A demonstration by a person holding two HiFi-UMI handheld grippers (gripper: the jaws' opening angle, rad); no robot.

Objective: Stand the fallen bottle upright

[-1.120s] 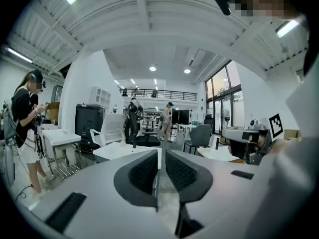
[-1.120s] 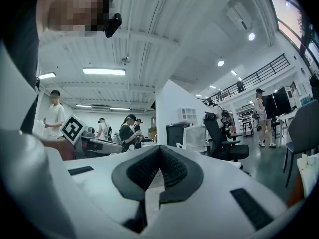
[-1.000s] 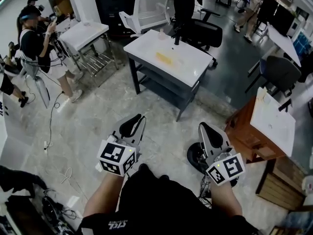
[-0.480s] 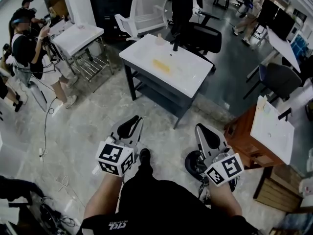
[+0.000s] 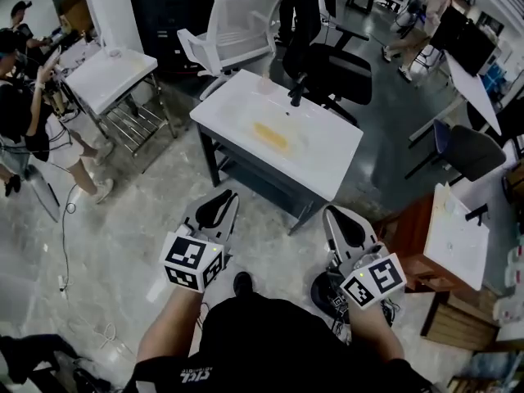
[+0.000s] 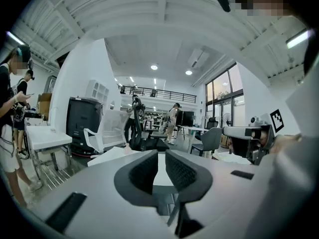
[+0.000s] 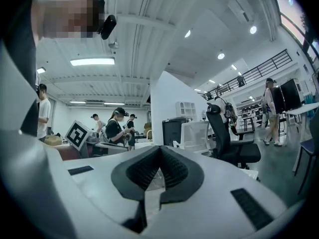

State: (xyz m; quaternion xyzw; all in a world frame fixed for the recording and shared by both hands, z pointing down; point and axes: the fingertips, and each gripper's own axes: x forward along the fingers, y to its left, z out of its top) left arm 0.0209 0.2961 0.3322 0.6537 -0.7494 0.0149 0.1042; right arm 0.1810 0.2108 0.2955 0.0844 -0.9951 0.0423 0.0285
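A white table (image 5: 327, 150) stands ahead of me on dark legs. Near its far edge lies a small clear thing (image 5: 267, 84), which looks like the fallen bottle; it is too small to tell more. A yellow patch (image 5: 270, 135) marks the tabletop's middle. My left gripper (image 5: 216, 210) and right gripper (image 5: 344, 222) are held side by side over the floor, short of the table's near edge. In the left gripper view the left gripper (image 6: 158, 159) has its pads almost together with nothing between them. In the right gripper view the right gripper (image 7: 160, 152) has its tips touching, empty.
Behind the table stand a white mesh chair (image 5: 237, 23) and a black office chair (image 5: 332, 68). A second white table (image 5: 106, 72) with people (image 5: 20, 105) beside it is at the left. At the right there is a wooden desk (image 5: 446, 232). A black round base (image 5: 323, 289) sits by my right gripper.
I have walked toward the white table: it is nearer and larger in the head view. Both grippers came forward with me and stay shut and empty.
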